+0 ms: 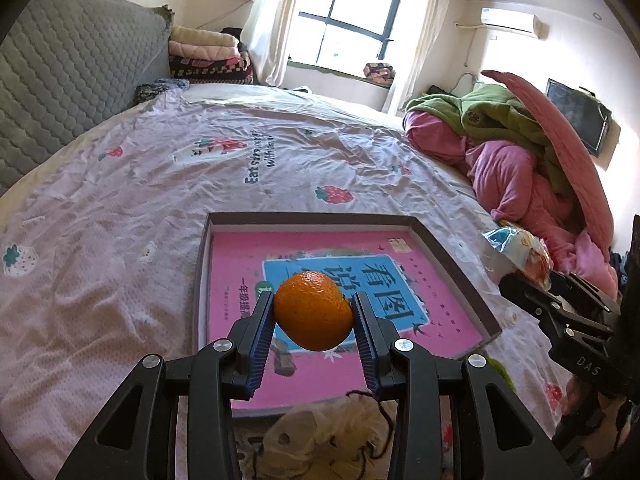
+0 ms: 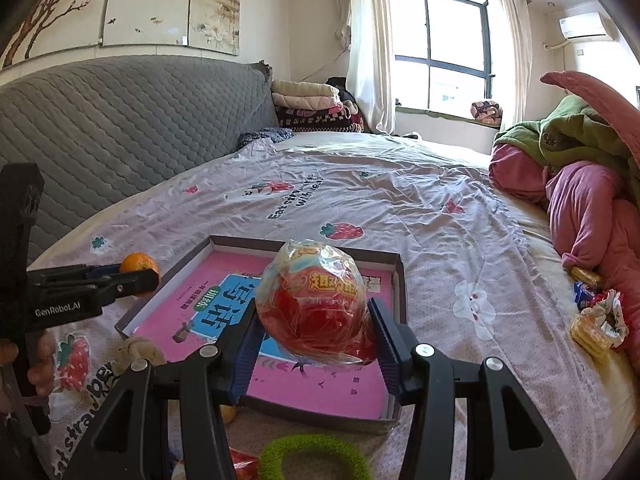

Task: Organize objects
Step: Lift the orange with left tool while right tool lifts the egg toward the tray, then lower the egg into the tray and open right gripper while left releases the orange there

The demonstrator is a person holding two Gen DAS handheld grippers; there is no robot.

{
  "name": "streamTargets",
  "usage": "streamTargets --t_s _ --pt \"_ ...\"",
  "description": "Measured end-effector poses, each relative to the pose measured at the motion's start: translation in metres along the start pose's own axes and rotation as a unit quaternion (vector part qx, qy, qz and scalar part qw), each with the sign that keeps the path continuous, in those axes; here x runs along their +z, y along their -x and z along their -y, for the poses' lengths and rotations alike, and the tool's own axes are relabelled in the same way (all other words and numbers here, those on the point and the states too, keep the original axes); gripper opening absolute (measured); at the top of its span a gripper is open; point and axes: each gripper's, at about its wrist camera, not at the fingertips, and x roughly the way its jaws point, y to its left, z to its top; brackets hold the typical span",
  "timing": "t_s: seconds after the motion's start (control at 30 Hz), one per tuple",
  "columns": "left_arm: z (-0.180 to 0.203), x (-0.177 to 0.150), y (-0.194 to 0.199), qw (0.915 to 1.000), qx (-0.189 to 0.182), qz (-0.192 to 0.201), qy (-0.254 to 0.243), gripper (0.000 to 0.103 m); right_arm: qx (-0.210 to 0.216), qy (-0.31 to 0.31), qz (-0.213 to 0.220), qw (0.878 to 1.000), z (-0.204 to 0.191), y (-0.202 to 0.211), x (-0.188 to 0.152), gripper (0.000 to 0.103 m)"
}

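Sunlit and cluttered, the bedroom is filled by a wide bed (image 1: 120, 184) under a thin, creased sheet printed with strawberries, with a grey quilted headboard (image 2: 120, 128) to the left and a heap of pink and green bedding (image 1: 520, 152) to the right. Near the middle of the bed lies a shallow card tray (image 1: 452, 256), square with low grey walls, and a glossy pink book (image 1: 240, 272) lies flat in its bottom.

In the left wrist view the left gripper (image 1: 314, 312) has its jaws partly closed on an orange (image 1: 314, 310): the ribbed blue pads press its dimpled, round sides, and it hangs clear above the book. In the right wrist view the right gripper (image 2: 314, 320) has wider-set jaws clamped on a snack ball (image 2: 314, 304), a red sphere in crinkly clear wrap that gleams and puckers under the pads. It too hangs over the tray. Both things seem to be held there so that they can be set down inside the walls, which would stop round things rolling off across the soft sheet.

More snack packets (image 2: 592, 320) lie loose on the right, beside the pink bedding, likely waiting their turn. A fuzzy green ring (image 2: 316, 456) sits at the near edge.
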Motion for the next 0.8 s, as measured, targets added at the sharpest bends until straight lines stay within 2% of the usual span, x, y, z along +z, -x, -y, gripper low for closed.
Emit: streamTargets --t_s 0.13,0.57,0.8 --pt "-0.006 0.002 -0.007 0.9999 -0.006 -0.004 0.007 0.04 0.003 -0.002 -0.012 1.0 0.001 -0.01 0.0 0.052" --pt "-0.014 0.001 -0.032 0.9996 0.011 -0.026 0.0 0.04 0.005 0.009 -0.076 0.997 0.002 -0.046 -0.013 0.052" --pt "-0.016 -0.003 -0.04 0.9993 0.015 -0.034 -0.002 0.04 -0.001 0.012 -0.088 0.996 0.003 -0.051 -0.014 0.052"
